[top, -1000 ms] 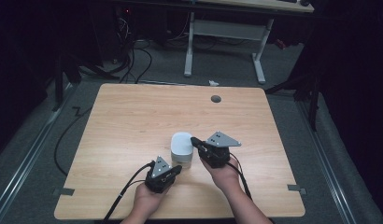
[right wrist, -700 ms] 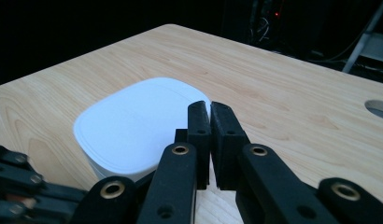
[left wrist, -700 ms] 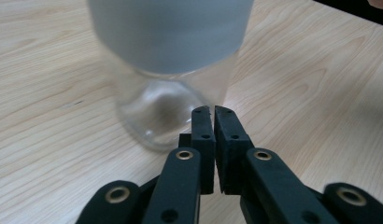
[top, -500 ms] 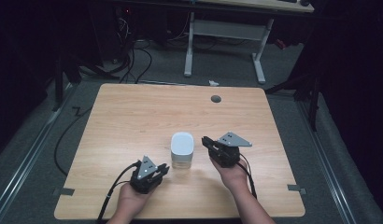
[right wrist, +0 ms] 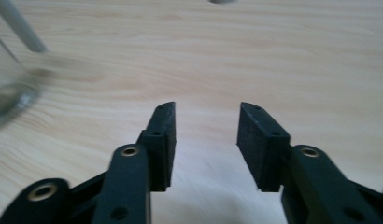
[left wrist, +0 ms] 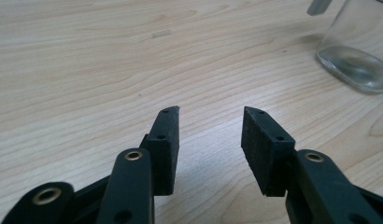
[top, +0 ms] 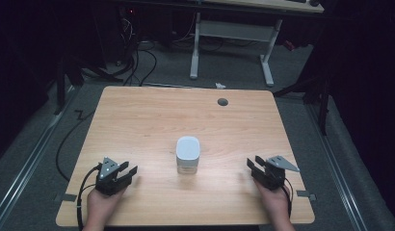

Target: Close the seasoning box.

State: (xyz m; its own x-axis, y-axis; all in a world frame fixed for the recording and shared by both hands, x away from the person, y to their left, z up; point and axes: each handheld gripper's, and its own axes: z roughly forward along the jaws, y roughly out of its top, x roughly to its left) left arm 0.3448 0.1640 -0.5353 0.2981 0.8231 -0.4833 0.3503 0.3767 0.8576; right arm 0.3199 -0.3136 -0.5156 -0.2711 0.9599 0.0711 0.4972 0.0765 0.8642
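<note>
Dark room all around, cables snaking over the grey floor [top: 36, 159], and a pale wooden table [top: 152, 120] lit up in the middle of it, with the white legs of a second desk [top: 195, 45] standing beyond its far edge.

Down at seven o'clock on the tabletop sits the left gripper [top: 127, 171], held in the person's left hand [top: 100, 206], its cable looping off the near-left edge. Jaws released, spread apart with bare wood between them, and the left gripper view confirms it: the left gripper [left wrist: 209, 136] holds nothing, black pads [left wrist: 165, 144] facing each other across a clear gap.

Over at five o'clock, the right gripper [top: 252, 165], grey three-cornered plate on top, sits in the right hand [top: 275, 204]. Released as well: in the right gripper view the right gripper [right wrist: 206, 135] shows both jaws standing wide, plain tabletop in between.

Dead centre between them, well apart from both, stands a glass jar [top: 188, 155] with a white lid, upright on the wood. From the left gripper view the jar [left wrist: 355, 49] shows at two o'clock, clear wall and thick glass base resting flat on the grain. From the right gripper view the jar [right wrist: 10, 91] is a blur at nine o'clock.

Farther out, at one o'clock near the table's far edge, a small round dark cable hole [top: 222, 101].
</note>
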